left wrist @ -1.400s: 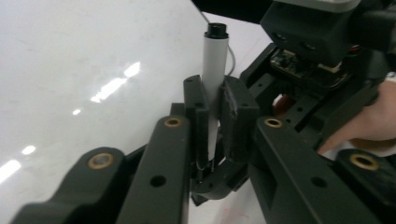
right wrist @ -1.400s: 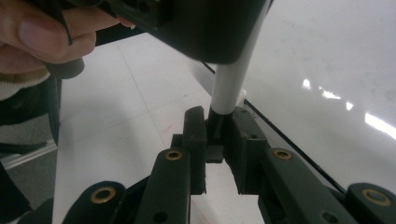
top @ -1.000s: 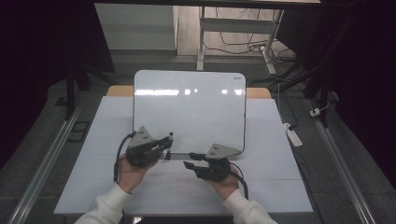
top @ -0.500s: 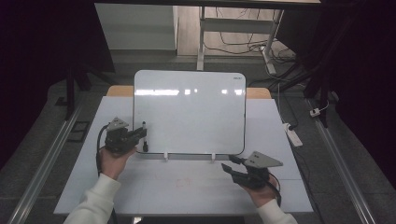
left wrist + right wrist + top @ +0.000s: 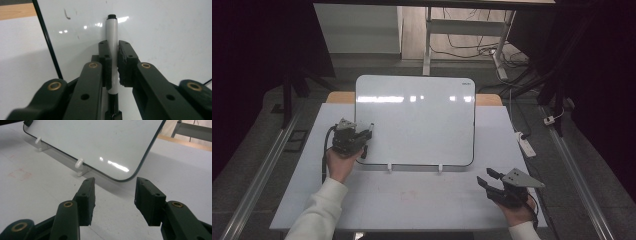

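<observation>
white marker (image 5: 111, 50) clamped in left gripper (image 5: 113, 65), tip at whiteboard (image 5: 422, 120); right gripper (image 5: 115, 195) spread, empty.

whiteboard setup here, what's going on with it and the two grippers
A person at a white table holds a gripper in each hand. The left gripper is shut on a marker, whose tip is at the surface of the whiteboard near its lower left edge, as if about to write. The whiteboard stands tilted on two small white supports. The right gripper is open and empty, held low over the table near the whiteboard's lower right corner.
</observation>
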